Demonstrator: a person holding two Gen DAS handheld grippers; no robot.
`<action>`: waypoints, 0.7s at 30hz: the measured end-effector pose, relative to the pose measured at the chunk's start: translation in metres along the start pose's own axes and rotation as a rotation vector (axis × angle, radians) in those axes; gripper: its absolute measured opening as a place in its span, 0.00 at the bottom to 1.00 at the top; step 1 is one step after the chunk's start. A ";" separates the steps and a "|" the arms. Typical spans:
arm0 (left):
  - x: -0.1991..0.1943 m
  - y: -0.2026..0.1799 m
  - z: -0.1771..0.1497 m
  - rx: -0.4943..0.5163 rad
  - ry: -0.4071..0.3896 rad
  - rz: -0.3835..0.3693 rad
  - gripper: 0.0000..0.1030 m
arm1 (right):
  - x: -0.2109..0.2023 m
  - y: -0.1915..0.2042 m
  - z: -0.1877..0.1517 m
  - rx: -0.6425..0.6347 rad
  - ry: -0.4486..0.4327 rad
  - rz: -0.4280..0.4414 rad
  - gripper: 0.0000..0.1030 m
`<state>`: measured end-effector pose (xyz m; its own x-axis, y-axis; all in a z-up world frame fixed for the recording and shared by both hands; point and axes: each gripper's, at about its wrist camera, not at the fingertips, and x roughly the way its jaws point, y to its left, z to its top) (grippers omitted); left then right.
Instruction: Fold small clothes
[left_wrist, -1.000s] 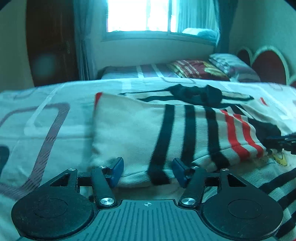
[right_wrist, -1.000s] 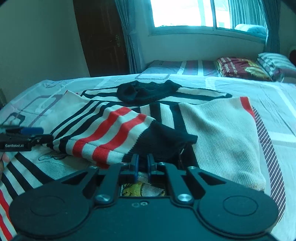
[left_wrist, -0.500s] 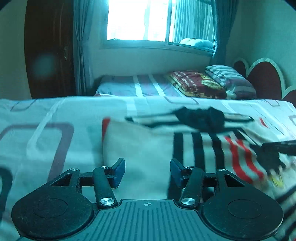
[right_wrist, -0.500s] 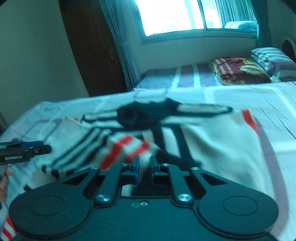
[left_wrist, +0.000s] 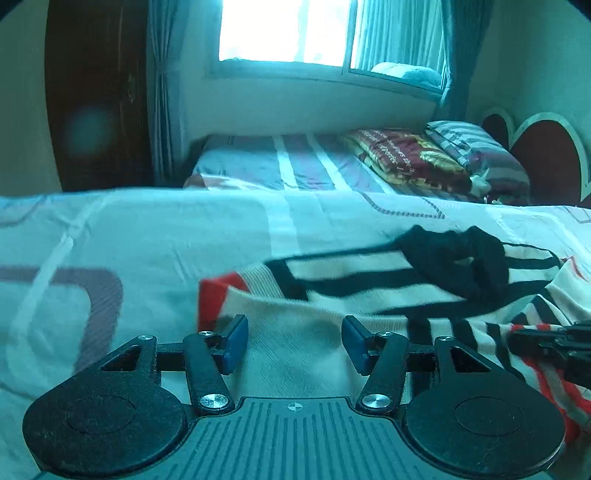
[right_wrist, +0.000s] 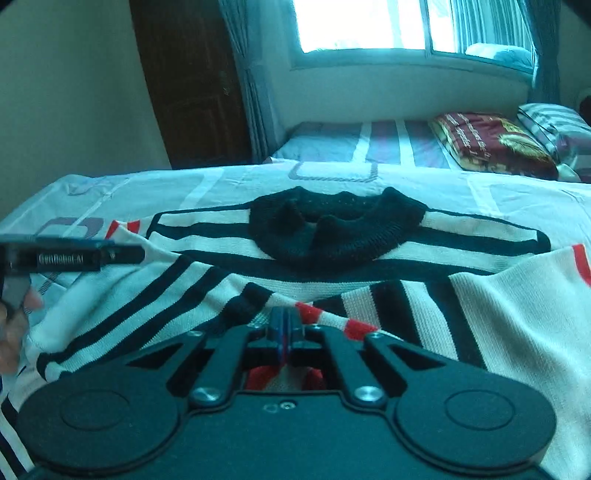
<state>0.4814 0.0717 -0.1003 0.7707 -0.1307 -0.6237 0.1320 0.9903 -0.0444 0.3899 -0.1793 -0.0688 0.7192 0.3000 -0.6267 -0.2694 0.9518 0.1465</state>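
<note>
Partly blurred sweater (left_wrist: 332, 295) edge

The right gripper (right_wrist: 283, 332) has its jaws pressed together, with the red and white edge of the sweater (right_wrist: 369, 266) at its tips. The sweater lies spread on the near bed (right_wrist: 221, 181), its black collar (right_wrist: 332, 229) on the far side. At the left, the left gripper (right_wrist: 122, 253) comes into view above a striped sleeve. A second bed (right_wrist: 369, 144) stands far, under the window (right_wrist: 406, 26).
</note>
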 end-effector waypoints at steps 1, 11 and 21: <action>0.005 0.004 0.003 -0.001 0.004 0.001 0.55 | 0.000 -0.003 -0.001 0.012 -0.003 0.012 0.00; 0.029 0.014 0.019 0.023 0.050 0.004 0.63 | 0.006 -0.006 0.001 0.033 0.002 0.034 0.00; -0.016 -0.070 -0.028 0.094 0.022 -0.009 0.63 | -0.008 -0.010 -0.010 0.054 -0.044 -0.022 0.14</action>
<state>0.4425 0.0060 -0.1087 0.7556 -0.1377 -0.6403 0.1977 0.9800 0.0226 0.3800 -0.1917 -0.0728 0.7525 0.2804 -0.5959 -0.2191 0.9599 0.1750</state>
